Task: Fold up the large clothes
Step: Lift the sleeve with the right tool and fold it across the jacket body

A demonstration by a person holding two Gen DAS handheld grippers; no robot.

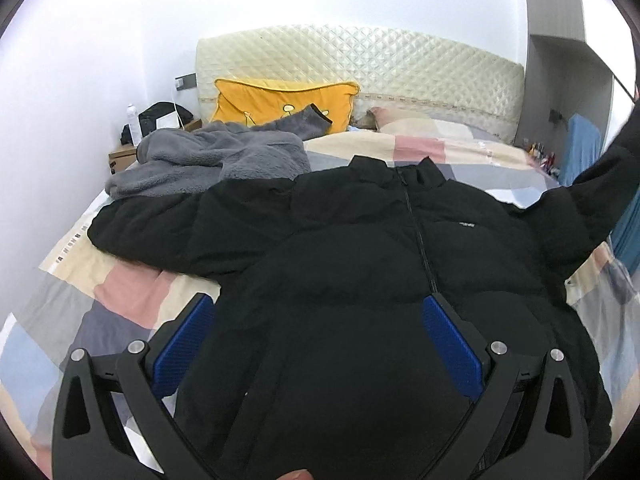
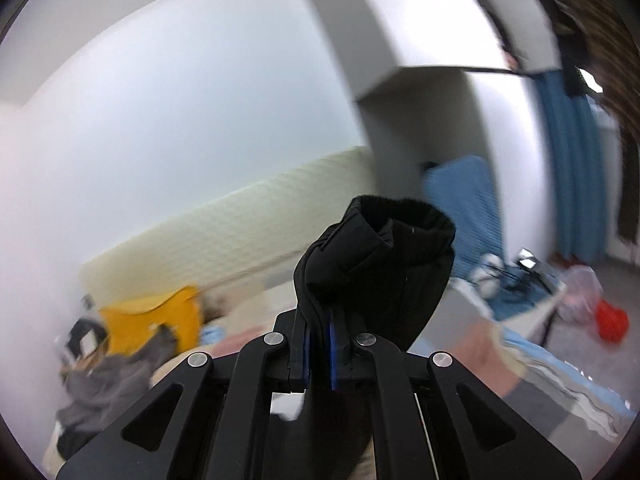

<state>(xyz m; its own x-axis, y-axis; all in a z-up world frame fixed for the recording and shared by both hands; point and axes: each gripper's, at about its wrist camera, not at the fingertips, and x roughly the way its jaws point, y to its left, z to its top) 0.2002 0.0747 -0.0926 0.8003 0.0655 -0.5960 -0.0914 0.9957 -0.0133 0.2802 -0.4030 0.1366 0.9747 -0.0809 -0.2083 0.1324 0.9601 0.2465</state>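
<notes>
2 tongs work 1 black jacket (image 1: 360,240) spread front-up on the patchwork bed (image 1: 132,292): right tongs (image 2: 319,354) are clamped on its raised sleeve cuff (image 2: 384,248); left tongs (image 1: 320,344) stand wide apart over its hem.

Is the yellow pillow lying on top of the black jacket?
No, the pillow leans against the headboard, far behind the jacket.

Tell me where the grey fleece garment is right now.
In the left wrist view the grey fleece garment lies crumpled on the bed, upper left, just behind the black jacket and in front of the yellow pillow.
</notes>
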